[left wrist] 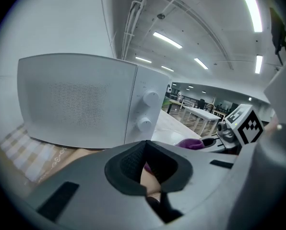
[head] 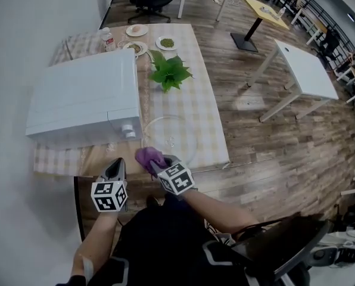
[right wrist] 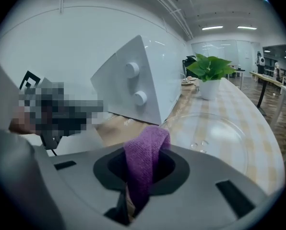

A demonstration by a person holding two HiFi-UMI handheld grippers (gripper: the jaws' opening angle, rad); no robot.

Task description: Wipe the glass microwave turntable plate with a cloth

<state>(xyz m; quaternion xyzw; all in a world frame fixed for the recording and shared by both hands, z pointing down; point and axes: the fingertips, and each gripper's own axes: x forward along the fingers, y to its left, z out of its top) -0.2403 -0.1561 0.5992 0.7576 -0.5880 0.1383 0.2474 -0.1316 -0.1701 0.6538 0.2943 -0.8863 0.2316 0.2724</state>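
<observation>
the right tongs are clamped shut on a fold of purple cloth, which sits at the near-left rim of the glass turntable plate; whether it touches the glass is unclear. the plate lies flat on the checked bench, just beside the front of the white microwave. the left tongs hang just left of the right ones, jaws drawn together on nothing, while a potted plant and small dishes stand farther along the bench.
</observation>
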